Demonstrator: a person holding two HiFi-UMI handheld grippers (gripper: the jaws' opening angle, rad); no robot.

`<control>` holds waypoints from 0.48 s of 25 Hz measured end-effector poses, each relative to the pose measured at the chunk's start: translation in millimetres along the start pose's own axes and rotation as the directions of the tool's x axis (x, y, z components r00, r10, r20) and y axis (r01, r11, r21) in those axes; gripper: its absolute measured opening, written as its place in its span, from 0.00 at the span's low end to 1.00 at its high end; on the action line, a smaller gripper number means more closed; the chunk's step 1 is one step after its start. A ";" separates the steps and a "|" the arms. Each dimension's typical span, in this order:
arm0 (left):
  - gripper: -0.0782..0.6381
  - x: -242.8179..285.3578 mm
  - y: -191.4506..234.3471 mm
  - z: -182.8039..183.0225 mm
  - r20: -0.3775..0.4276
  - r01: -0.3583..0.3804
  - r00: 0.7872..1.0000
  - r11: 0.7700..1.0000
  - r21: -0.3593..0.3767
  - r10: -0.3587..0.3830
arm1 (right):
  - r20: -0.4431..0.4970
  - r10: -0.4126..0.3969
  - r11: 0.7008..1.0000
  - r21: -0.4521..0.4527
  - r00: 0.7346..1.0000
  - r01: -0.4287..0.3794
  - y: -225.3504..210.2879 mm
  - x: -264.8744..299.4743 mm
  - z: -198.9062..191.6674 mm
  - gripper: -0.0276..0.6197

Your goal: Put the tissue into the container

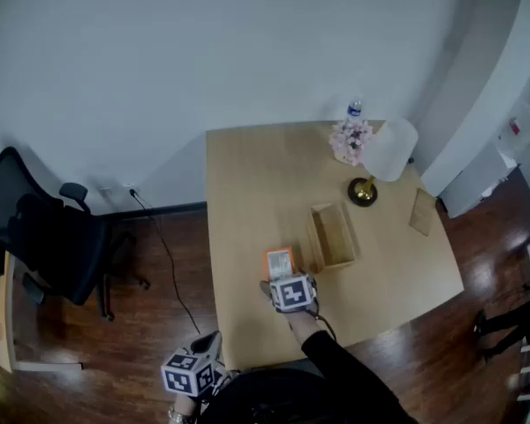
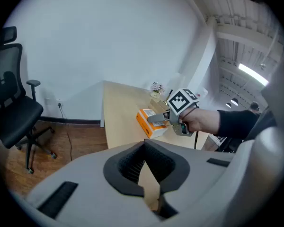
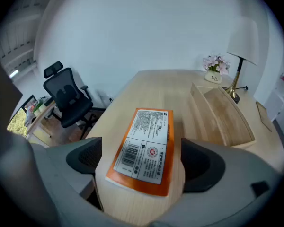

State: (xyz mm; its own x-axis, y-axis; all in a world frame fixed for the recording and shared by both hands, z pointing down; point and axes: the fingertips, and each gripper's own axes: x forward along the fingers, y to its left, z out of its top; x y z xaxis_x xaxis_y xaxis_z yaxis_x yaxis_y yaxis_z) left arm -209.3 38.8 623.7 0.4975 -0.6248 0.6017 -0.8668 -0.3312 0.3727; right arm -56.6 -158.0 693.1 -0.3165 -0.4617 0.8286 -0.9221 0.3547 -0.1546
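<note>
The tissue pack (image 1: pixel 279 260), orange with a white label, lies flat on the wooden table (image 1: pixel 247 184) just left of the open wooden container (image 1: pixel 318 237). My right gripper (image 1: pixel 287 281) straddles the pack (image 3: pixel 146 141). Its jaws are open wide, with a strip of tabletop showing between each pad and the pack's sides. The container (image 3: pixel 201 105) stands empty ahead and to the right. My left gripper (image 1: pixel 194 371) hangs off the table's near-left corner, shut with nothing in it (image 2: pixel 144 148). From there I see the right gripper (image 2: pixel 163 117) over the pack (image 2: pixel 149 124).
A brass lamp with a white shade (image 1: pixel 384 157), a pot of pink flowers (image 1: pixel 351 140) and a water bottle (image 1: pixel 354 109) stand at the table's far right. A small wooden board (image 1: pixel 421 212) lies right of the container. A black office chair (image 1: pixel 44 237) stands on the floor at left.
</note>
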 end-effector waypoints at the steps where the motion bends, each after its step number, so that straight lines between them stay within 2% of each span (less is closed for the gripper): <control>1: 0.12 -5.9 4.2 -5.4 -0.014 -0.004 1.000 1.000 0.000 0.004 | -0.039 0.018 1.000 0.020 0.999 -0.017 8.7 9.4 -21.4 0.84; 3: 0.12 -16.7 10.4 -13.7 -0.037 -0.014 0.999 1.000 -0.001 0.014 | -0.113 0.006 1.000 0.020 0.994 -0.004 14.6 23.8 -52.9 0.84; 5: 0.12 -22.2 15.8 -20.5 -0.043 -0.030 0.999 1.000 -0.004 0.030 | -0.166 -0.092 0.995 -0.056 0.982 0.084 0.4 27.0 -68.3 0.84; 7: 0.12 -21.2 22.0 -23.6 -0.034 -0.047 0.998 0.999 -0.017 0.046 | -0.160 -0.124 0.989 -0.105 0.979 0.109 -7.3 29.0 -71.3 0.84; 12: 0.12 -14.1 18.7 -16.9 -0.007 -0.048 0.999 0.997 -0.061 0.048 | -0.095 -0.104 0.984 -0.152 0.990 0.088 -8.1 28.9 -58.8 0.80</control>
State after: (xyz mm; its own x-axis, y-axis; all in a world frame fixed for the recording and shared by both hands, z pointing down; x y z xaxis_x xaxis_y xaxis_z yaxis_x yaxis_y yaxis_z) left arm -232.0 53.4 634.0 0.4559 -0.6353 0.6234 -0.8860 -0.2568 0.3861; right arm -45.2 -126.4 749.9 -0.1968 -0.4167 0.8875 -0.9021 0.4316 0.0026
